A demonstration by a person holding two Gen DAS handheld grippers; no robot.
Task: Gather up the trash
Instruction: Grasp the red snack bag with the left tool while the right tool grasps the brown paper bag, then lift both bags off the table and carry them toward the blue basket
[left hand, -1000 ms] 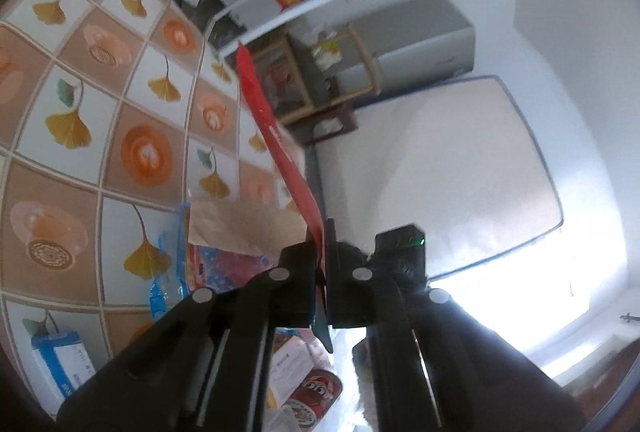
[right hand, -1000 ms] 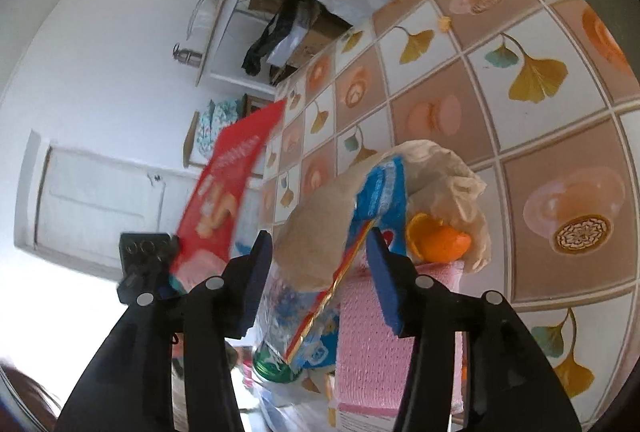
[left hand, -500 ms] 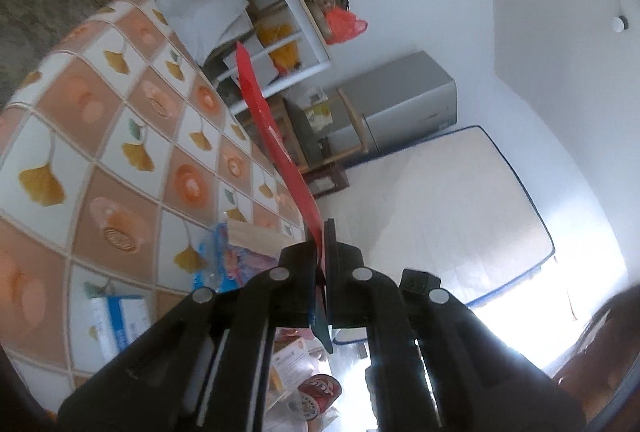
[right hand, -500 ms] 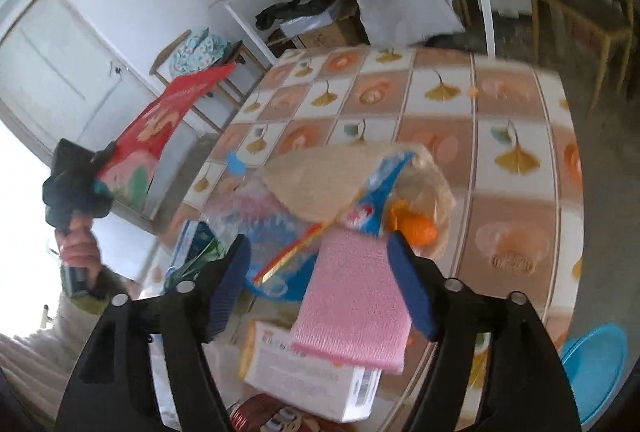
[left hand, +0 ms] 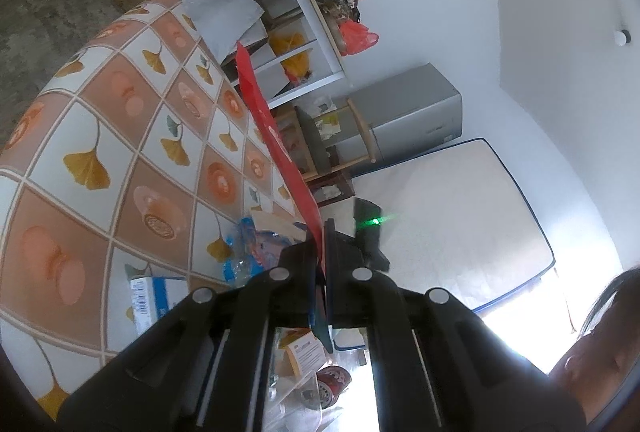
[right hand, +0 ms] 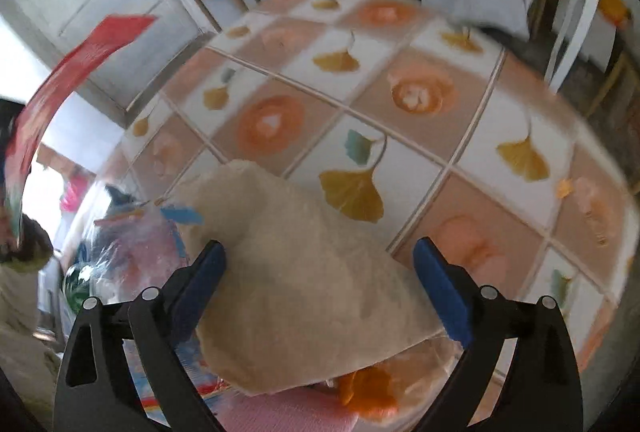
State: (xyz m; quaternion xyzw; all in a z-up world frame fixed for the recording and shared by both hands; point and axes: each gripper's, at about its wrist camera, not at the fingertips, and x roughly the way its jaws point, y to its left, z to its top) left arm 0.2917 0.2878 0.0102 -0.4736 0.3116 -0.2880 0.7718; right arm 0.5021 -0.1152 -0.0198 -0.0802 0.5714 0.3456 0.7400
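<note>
My left gripper (left hand: pixel 322 232) is shut on a flat red snack wrapper (left hand: pixel 276 139) and holds it up in the air beside the table; the wrapper also shows at the left of the right wrist view (right hand: pixel 60 87). My right gripper (right hand: pixel 320 264) is open, its blue pads either side of a beige paper bag (right hand: pixel 304 292) on top of the trash pile. Under the bag lie clear plastic wrappers (right hand: pixel 132 252), orange peel (right hand: pixel 368 392) and a pink box (right hand: pixel 288 412).
The table has a tiled ginkgo-leaf cloth (right hand: pixel 360 103). A blue and white carton (left hand: pixel 160 296), a small printed box (left hand: pixel 308 352) and a red can (left hand: pixel 332 384) lie at its near edge. Shelves (left hand: pixel 304 43), a grey cabinet (left hand: pixel 408 111) and a mattress (left hand: pixel 448 224) stand behind.
My right gripper has moved down and in over the beige paper bag, with its jaws wider apart. My left gripper has lifted and drawn back with the red wrapper still in it.
</note>
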